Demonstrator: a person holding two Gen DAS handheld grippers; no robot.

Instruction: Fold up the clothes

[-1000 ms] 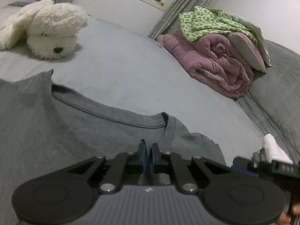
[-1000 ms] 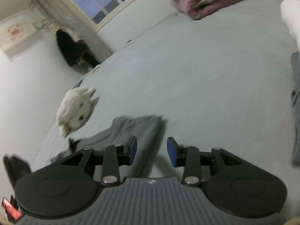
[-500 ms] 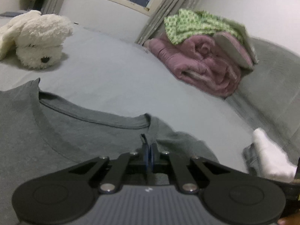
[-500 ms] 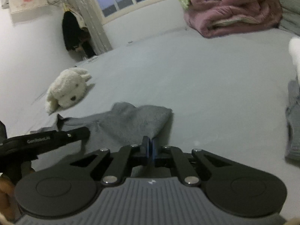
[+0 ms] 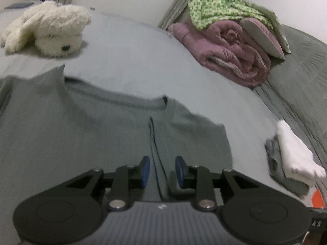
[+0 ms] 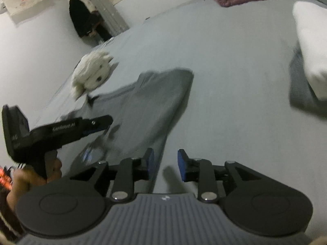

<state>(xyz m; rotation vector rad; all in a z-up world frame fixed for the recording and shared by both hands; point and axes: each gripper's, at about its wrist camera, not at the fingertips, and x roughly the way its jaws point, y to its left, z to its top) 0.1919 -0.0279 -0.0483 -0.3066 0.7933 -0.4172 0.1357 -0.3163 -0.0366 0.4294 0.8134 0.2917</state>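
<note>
A grey T-shirt (image 5: 85, 130) lies flat on the bed, collar away from me, with a raised crease running from its middle toward my left gripper (image 5: 162, 170). That gripper hovers over the shirt's near part, open, the crease between its blue pads but not pinched. In the right wrist view the same T-shirt (image 6: 147, 106) lies to the left, blurred. My right gripper (image 6: 165, 164) is open over the shirt's right edge and the bare sheet, holding nothing. The left gripper (image 6: 98, 125) shows there too, in a hand at the left.
A white plush dog (image 5: 49, 34) lies at the bed's far left. A rolled pink quilt (image 5: 229, 49) with green cloth (image 5: 220, 6) on top sits far right. A folded stack, white garment (image 5: 294, 153) on a grey one, lies to the right.
Both grippers were shut on the shirt half a second ago and now stand open; the cloth has dropped flat. The left gripper has pulled back from the collar.
</note>
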